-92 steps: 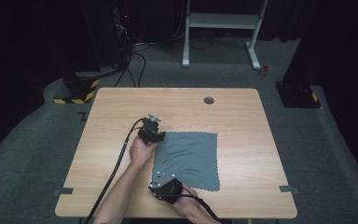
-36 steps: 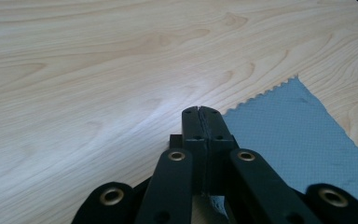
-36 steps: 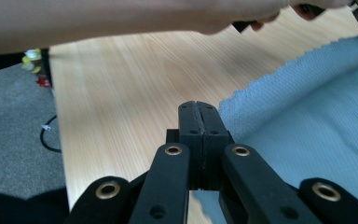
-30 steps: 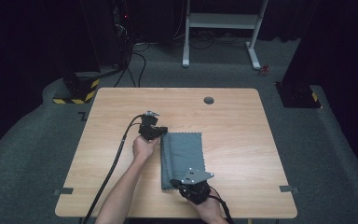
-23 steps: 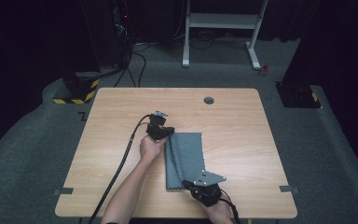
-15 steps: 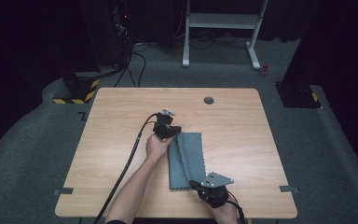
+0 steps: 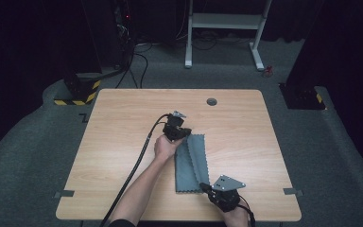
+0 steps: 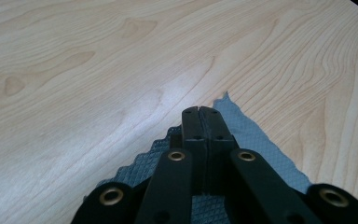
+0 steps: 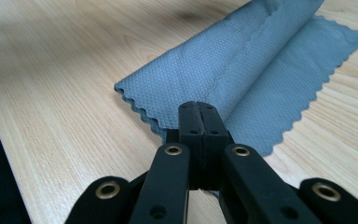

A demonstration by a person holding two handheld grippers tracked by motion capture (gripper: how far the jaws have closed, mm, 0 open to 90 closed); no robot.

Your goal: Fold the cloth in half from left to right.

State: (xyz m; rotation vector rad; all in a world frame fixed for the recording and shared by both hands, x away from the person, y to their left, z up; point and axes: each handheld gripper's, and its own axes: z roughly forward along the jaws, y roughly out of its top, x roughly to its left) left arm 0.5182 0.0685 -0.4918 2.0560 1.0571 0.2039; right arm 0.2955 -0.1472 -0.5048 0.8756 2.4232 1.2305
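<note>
A grey cloth (image 7: pixel 191 163) with scalloped edges lies folded into a narrow strip on the wooden table (image 7: pixel 118 123). My left gripper (image 7: pixel 185 137) is at the strip's far end, shut on the cloth's corner (image 8: pixel 256 140), its tips (image 8: pixel 199 109) pressed together over the weave. At the near end my right gripper (image 7: pixel 204 188) is shut on the cloth's near edge. In the right gripper view the cloth (image 9: pixel 242 60) runs away from the closed tips (image 9: pixel 198 106) with its upper layer lifted in a loose fold.
A round cable hole (image 7: pixel 211 101) sits near the table's far edge. The left gripper's black cable (image 7: pixel 137 161) trails across the table's left half. Tape tabs (image 7: pixel 64 193) mark the near corners. Dark carpet and a white desk frame (image 7: pixel 227 19) lie beyond.
Both grippers have moved to the right with the cloth's left edge, laying it over the rest. The flat square cloth has become a narrow folded strip.
</note>
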